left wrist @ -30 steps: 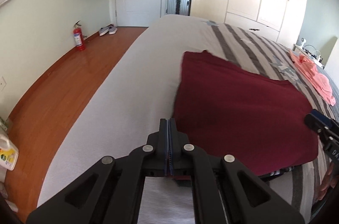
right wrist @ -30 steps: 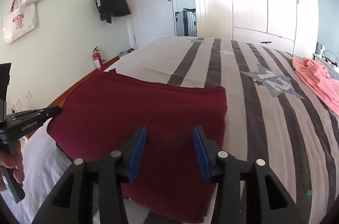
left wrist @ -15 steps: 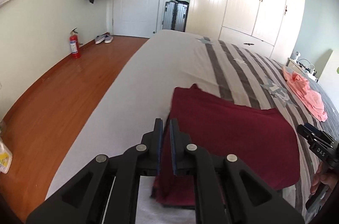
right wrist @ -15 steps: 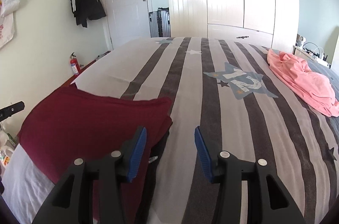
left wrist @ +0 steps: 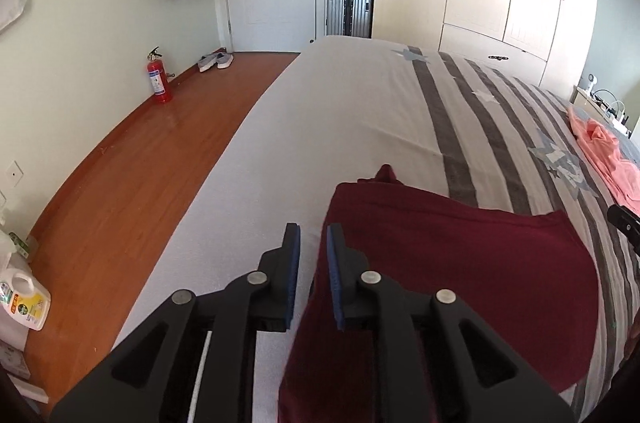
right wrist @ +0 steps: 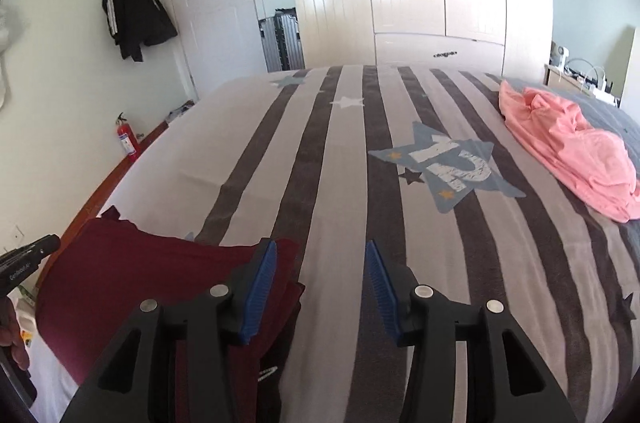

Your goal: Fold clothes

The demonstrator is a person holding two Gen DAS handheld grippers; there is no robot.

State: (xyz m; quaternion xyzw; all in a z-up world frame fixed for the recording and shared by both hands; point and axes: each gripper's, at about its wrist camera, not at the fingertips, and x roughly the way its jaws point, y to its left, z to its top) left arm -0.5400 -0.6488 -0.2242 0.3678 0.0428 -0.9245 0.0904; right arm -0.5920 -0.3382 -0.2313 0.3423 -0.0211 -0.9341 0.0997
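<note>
Left hand-held gripper [left wrist: 313, 241] jaws opening, nothing between them; right hand-held gripper [right wrist: 321, 259] half open, empty. Red shirt [left wrist: 460, 263] lies folded on bed [right wrist: 340, 183]. Left unit reads "GenRobot.AI".

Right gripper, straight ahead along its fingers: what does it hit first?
Probably the striped bedspread. The right gripper is open and empty, the maroon garment lies off to its left; depth is unclear.

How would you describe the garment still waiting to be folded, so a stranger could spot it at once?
Start at the striped bed cover with the big star print. Near its right edge, by the bedside table, lies the pink garment in a loose, crumpled heap. The dark red garment nearby lies flat and folded; the pink one is rumpled.
</note>
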